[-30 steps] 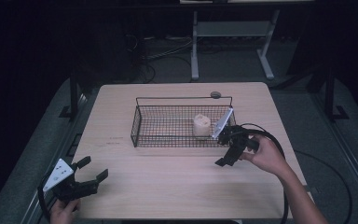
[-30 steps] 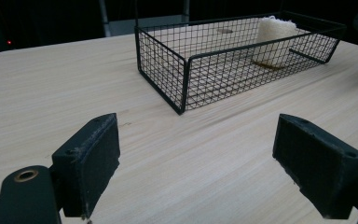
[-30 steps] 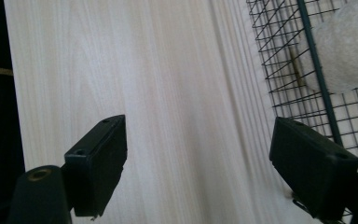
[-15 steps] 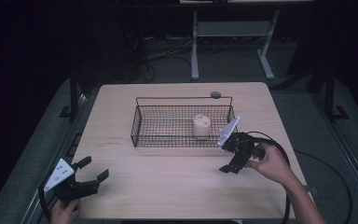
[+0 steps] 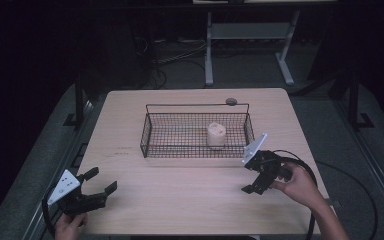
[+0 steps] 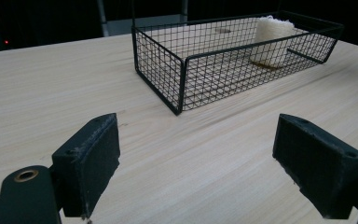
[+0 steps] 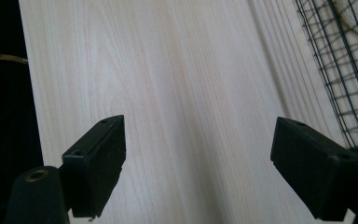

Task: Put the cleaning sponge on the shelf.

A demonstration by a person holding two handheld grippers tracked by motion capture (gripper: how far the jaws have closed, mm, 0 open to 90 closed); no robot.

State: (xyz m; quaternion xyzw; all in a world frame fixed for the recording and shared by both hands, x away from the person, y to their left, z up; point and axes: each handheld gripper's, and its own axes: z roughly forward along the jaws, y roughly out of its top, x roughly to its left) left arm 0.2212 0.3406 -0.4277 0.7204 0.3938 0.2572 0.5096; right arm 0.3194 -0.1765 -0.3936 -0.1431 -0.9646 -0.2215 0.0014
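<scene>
On the light wooden table (image 5: 180,200), the left gripper (image 5: 96,191) is held well left of and nearer than the black wire basket (image 5: 196,131), jaws wide apart, empty. A cream cylindrical roll (image 5: 216,135) stands inside the basket's right half. The right gripper (image 5: 253,184) is held just beyond the basket's right near corner, jaws spread, empty.

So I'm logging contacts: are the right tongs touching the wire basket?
Apart. The high view shows bare table between the right tongs and the wire basket, jaws open.

Claw (image 7: 198,170) spread wide over table (image 7: 177,93), beside wire basket (image 7: 342,70)
</scene>
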